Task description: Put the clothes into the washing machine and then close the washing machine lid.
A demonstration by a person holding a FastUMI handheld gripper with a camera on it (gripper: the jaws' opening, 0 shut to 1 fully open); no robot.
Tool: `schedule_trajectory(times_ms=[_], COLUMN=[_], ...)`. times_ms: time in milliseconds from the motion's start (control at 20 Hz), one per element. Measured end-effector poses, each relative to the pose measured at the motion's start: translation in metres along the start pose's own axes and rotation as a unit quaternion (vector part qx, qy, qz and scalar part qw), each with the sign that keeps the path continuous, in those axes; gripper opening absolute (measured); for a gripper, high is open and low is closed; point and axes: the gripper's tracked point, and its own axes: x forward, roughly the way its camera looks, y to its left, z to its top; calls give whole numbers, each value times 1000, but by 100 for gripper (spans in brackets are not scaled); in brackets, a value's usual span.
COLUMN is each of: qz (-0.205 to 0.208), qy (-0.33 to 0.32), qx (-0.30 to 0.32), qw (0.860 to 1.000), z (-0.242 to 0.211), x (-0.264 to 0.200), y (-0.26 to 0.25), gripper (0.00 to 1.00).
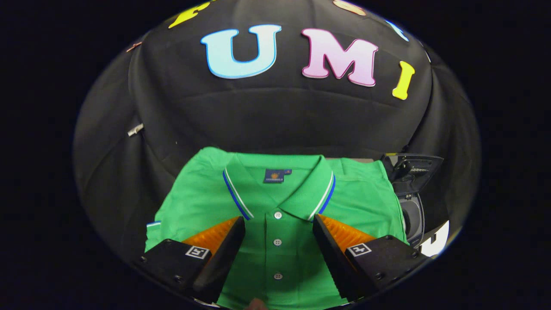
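Note:
A green polo shirt lies folded flat under and ahead of me, its collar edged in blue and white and its white buttons running between my fingers. My gripper hovers open over the button placket, one finger on each side of it, and I cannot tell if the tips touch the cloth. To the right of the shirt stands a small dark washing machine with its lid raised and its round drum opening facing up.
Black cloth covers the surface around the shirt and rises as the wall behind it. A small metal clip hangs on the cloth to the far left.

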Motion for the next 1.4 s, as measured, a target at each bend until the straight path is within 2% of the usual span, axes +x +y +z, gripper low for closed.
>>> schedule_trajectory(times_ms=[100,200,300,450,750,900,1050,1200,1300,1400], qz=[6,9,-2,-17,-19,-14,5,23,30,38], qy=[31,87,160,226,261,270,245,169,105,70], qx=[6,6,8,22,23,13,35,5,-27,-34], qw=[999,996,987,974,965,963,969,985,994,996], z=[-5,-9,-15,-13,-12,-13,-1,12,19,21], x=[0,3,5,6,8,10,18,26,26,25], y=[-1,0,-4,-5,-7,-16,-17,-20,-17,-17], gripper=[100,99,99,100,98,60,22,22,6,6])
